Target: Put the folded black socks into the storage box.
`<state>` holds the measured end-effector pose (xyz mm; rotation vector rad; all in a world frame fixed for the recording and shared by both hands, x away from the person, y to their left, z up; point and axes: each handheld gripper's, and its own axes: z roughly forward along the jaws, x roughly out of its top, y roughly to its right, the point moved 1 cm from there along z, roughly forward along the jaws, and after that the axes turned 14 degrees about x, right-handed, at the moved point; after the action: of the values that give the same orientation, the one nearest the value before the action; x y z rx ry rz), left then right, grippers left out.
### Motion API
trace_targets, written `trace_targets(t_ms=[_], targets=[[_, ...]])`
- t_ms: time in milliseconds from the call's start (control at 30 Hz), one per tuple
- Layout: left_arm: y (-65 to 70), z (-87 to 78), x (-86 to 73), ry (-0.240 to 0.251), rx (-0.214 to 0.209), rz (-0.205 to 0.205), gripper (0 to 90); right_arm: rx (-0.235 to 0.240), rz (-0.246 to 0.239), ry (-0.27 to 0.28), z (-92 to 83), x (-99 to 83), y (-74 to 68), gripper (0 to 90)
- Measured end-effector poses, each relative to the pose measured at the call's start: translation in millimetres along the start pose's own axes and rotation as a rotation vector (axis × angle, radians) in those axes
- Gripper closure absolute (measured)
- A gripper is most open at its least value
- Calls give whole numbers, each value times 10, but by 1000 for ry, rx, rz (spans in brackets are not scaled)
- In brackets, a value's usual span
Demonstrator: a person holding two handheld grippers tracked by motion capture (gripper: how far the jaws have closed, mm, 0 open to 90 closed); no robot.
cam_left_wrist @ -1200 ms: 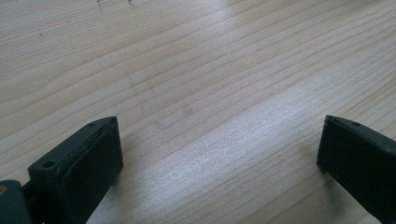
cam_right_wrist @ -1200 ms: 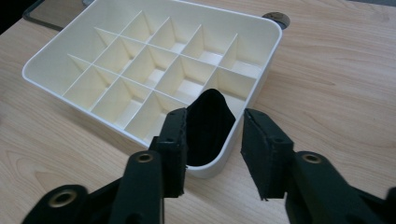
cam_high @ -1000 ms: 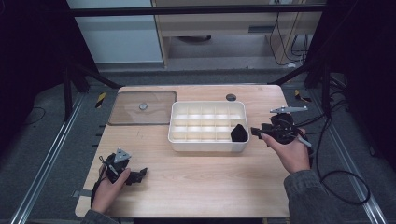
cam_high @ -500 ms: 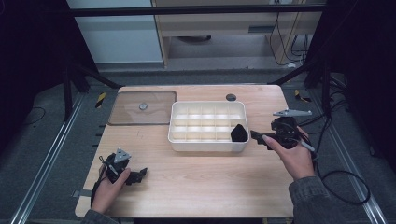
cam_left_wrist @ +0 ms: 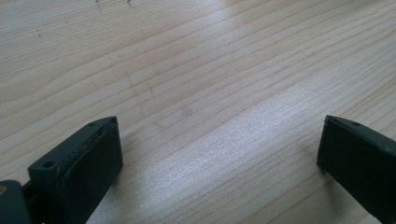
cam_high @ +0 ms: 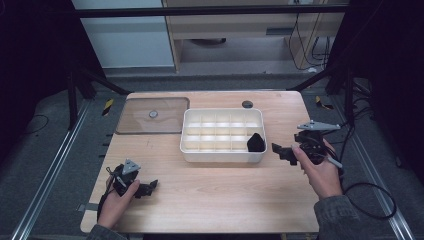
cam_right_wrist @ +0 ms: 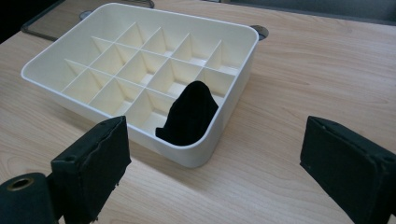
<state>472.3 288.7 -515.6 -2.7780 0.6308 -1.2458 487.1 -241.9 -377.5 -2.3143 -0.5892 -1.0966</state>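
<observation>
Right gripper (cam_right_wrist: 212,161), jaws wide and empty, near soft black cloth (cam_right_wrist: 189,114) in white gridded plastic tray (cam_right_wrist: 233,74).

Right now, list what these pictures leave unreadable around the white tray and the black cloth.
- Black cloth: its lower part, in the right gripper view, is hidden by the divided tray wall; what it is cannot be told.
- Small round thing on the clear lid: too small in the high view to identify.
- Dark disc behind the tray: too small to identify there; cut by the tray rim in the right gripper view.
</observation>
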Motion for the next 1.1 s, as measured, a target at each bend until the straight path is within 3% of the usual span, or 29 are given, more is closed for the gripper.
trace_targets(t_ms=[300,433,700,1100], targets=[[3,0,0,0,-1,-2,0,-15,30,-1,0,-174,81,143],[3,0,0,1,-2,-1,0,-13,23,-4,24,-243,106,151],[4,-1,0,-1,0,-1,0,-34,-41,10,75,-388,133,152],[3,0,0,0,-1,-1,0,-35,-12,-6,142,-650,224,151]])
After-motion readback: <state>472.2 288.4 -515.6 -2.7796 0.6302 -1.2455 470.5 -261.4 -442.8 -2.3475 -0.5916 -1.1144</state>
